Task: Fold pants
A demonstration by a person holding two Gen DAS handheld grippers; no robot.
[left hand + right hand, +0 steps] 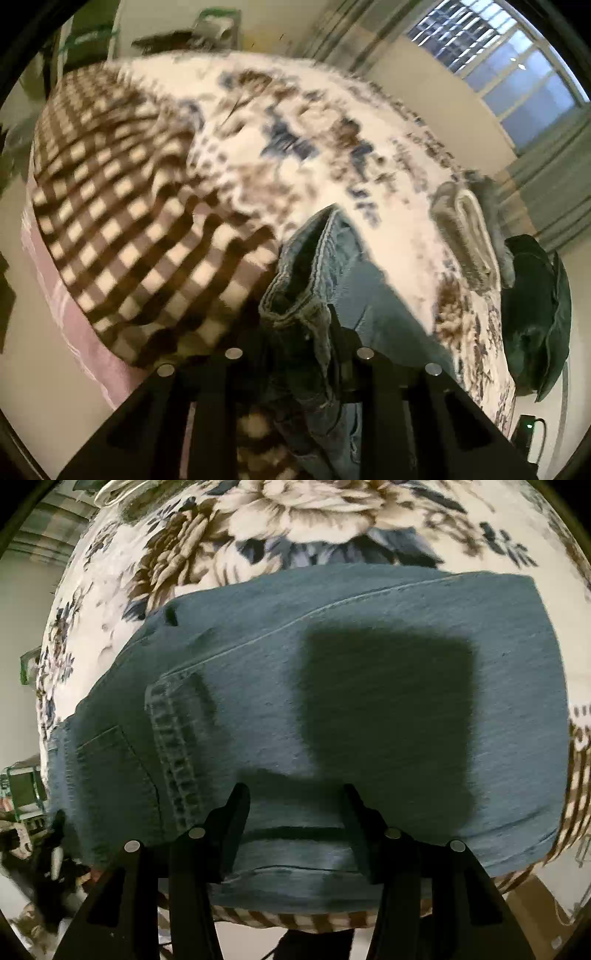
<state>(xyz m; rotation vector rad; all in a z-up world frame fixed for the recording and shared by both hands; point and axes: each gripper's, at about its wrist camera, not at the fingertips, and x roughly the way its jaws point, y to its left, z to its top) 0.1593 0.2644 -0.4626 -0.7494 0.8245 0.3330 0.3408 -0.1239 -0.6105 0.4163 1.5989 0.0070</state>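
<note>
Blue denim pants (332, 701) lie folded on a bed with a floral blanket (295, 524). In the right wrist view they fill the middle, with a hem band and a back pocket at the left. My right gripper (295, 794) is open, its fingers (236, 812) resting apart on the denim near the front edge. In the left wrist view my left gripper (299, 325) is shut on a bunched hem of the pants (314, 266), lifted above the bed.
A brown checked blanket (122, 229) covers the bed's left part. A folded grey cloth (465, 229) lies at the bed's far right edge. A dark green garment (535, 314) hangs beyond it. A window (498, 55) is at the back.
</note>
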